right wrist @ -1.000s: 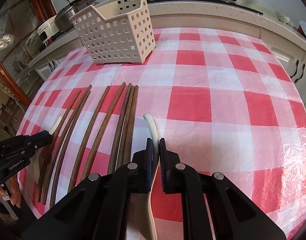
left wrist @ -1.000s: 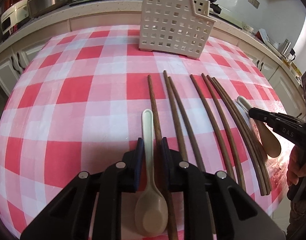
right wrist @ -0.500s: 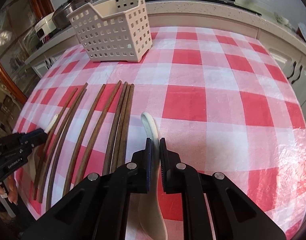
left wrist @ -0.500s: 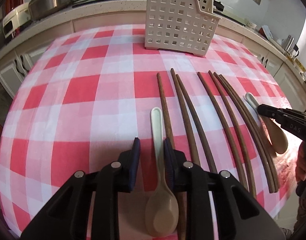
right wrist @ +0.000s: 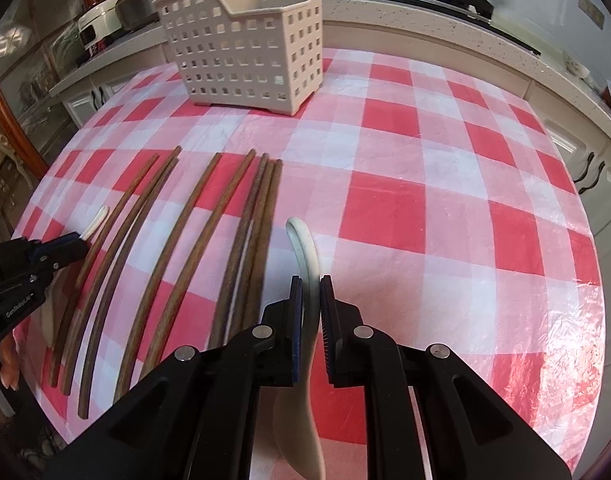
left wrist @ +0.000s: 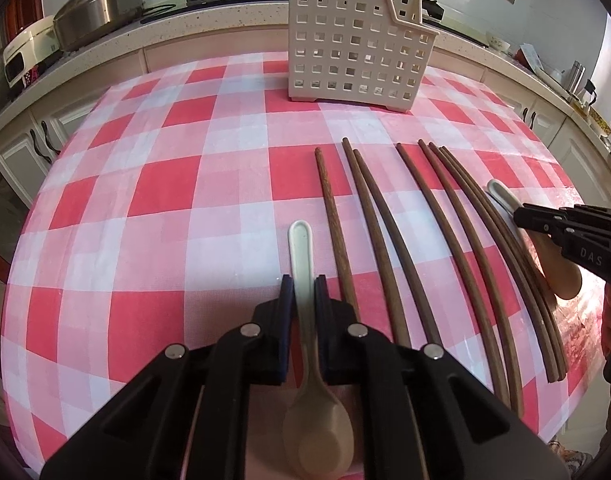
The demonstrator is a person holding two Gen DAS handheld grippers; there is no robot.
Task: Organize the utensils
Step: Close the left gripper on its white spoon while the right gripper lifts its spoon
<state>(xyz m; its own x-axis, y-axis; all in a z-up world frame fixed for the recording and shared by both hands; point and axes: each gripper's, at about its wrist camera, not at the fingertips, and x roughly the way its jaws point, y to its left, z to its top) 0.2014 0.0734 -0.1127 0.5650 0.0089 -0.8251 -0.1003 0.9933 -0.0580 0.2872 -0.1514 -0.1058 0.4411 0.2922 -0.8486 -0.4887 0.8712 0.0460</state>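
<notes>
the round table in its red-and-white checked plastic cloth [left wrist: 153, 184] fills my view, with the pale counter and white cabinets [left wrist: 85, 60] curving behind it. at the table's far side stands the cream plastic utensil basket with square holes [left wrist: 353, 40], upright and well apart from everything else. nearer me, seven long dark brown wooden chopsticks [left wrist: 389, 248] lie side by side on the cloth, tips toward the basket, the three rightmost bunched together. my left tongs [left wrist: 303, 300] are clamped on the handle of a beige ceramic soup spoon [left wrist: 301, 248], just left of the leftmost chopstick. my right tongs [right wrist: 311, 300] are closed on the handle of a second white ceramic spoon [right wrist: 305, 248], just right of the bunched chopsticks.
</notes>
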